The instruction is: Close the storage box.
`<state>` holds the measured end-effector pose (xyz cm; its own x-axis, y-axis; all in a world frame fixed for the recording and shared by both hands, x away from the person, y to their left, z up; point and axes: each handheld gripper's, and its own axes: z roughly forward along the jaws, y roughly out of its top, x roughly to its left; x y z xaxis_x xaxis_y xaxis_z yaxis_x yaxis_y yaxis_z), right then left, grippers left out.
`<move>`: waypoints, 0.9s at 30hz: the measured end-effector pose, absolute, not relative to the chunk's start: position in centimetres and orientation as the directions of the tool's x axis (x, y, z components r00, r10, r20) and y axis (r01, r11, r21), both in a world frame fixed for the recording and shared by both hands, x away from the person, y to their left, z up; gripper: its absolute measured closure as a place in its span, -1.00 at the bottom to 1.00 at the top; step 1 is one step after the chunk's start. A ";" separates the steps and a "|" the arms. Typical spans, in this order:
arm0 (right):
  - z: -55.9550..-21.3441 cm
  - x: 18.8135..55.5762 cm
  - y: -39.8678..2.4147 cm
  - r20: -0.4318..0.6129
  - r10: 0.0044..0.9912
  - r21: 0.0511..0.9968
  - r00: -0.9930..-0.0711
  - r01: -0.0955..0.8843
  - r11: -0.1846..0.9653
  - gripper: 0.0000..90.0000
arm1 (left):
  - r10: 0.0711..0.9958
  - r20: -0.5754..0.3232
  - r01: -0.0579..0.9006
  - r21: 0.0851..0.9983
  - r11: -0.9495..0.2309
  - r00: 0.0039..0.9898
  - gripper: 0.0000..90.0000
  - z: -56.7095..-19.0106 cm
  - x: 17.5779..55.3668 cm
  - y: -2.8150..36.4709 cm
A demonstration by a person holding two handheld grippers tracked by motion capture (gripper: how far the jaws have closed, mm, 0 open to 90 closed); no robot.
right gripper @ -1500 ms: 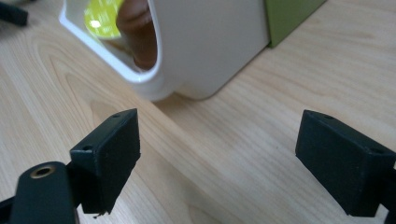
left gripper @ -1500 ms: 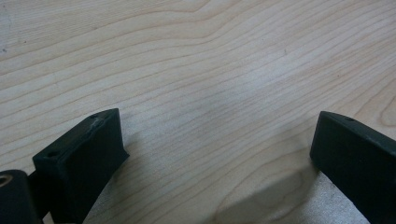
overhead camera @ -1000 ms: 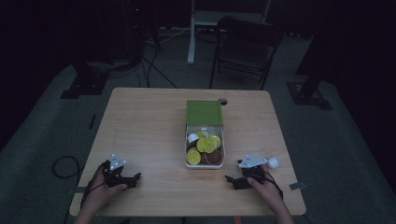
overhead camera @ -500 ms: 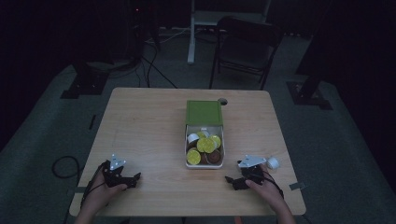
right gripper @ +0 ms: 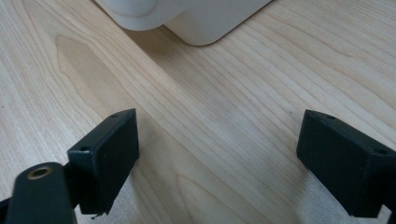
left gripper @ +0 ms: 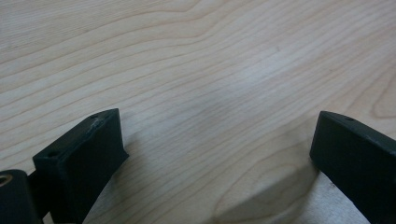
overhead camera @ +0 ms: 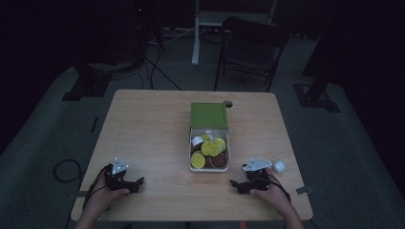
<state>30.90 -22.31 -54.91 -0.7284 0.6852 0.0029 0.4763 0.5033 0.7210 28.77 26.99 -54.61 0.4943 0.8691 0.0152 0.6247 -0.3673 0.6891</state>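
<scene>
Between the jaws of the left tongs (left gripper: 219, 158) nothing but bare wood of the surface (overhead camera: 148, 129) is seen; the jaws are held wide apart and low over it. The right tongs (right gripper: 219, 158) are spread just as wide and are equally unloaded, with the rounded corner of the white box (right gripper: 201, 18) lying a little ahead of them.

From the high view, both tongs are rested near the person's edge, the left tongs (overhead camera: 136, 182) well apart from the box (overhead camera: 209, 168), the right tongs (overhead camera: 235, 184) near its front corner. No item is gripped yet, so the work is judged to be at its very start. A reach forward and a careful closing on one piece would be called for next.

Inside the box, yellow, white and brown round capsules (overhead camera: 209, 148) are packed close together, which may hinder a clean grip. Its green lid (overhead camera: 208, 115) is lying open beyond. Just beside the right hand, one white capsule (overhead camera: 279, 166) is left loose.
</scene>
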 end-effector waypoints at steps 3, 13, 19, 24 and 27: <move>-54.7 30.9 -22.4 0.014 0.690 0.725 -0.724 0.482 0.491 -0.69 | 0.849 0.016 0.608 0.690 -0.392 0.528 -0.90 -54.6 28.7 26.6; -53.6 30.8 -22.8 0.059 0.702 0.758 -0.710 0.490 0.432 -0.71 | 0.793 0.012 0.547 0.718 -0.432 0.609 -0.90 -53.6 28.4 24.5; -53.1 30.8 -22.7 0.071 0.705 0.771 -0.706 0.488 0.410 -0.71 | 0.764 0.010 0.523 0.724 -0.450 0.645 -0.90 -53.4 28.6 23.2; -52.7 30.9 -22.7 0.097 0.711 0.791 -0.697 0.487 0.370 -0.71 | 0.745 0.001 0.499 0.741 -0.448 0.667 -0.88 -53.2 28.9 22.3; -52.3 31.0 -22.7 0.099 0.712 0.800 -0.695 0.481 0.358 -0.71 | 0.730 -0.004 0.477 0.759 -0.443 0.683 -0.88 -53.0 29.0 21.6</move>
<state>30.98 -22.69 -52.32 -0.6948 0.7123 0.0989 0.4809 0.3579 0.8004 29.00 21.59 -52.97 0.6834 0.7300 -0.0035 0.4774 -0.4432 0.7587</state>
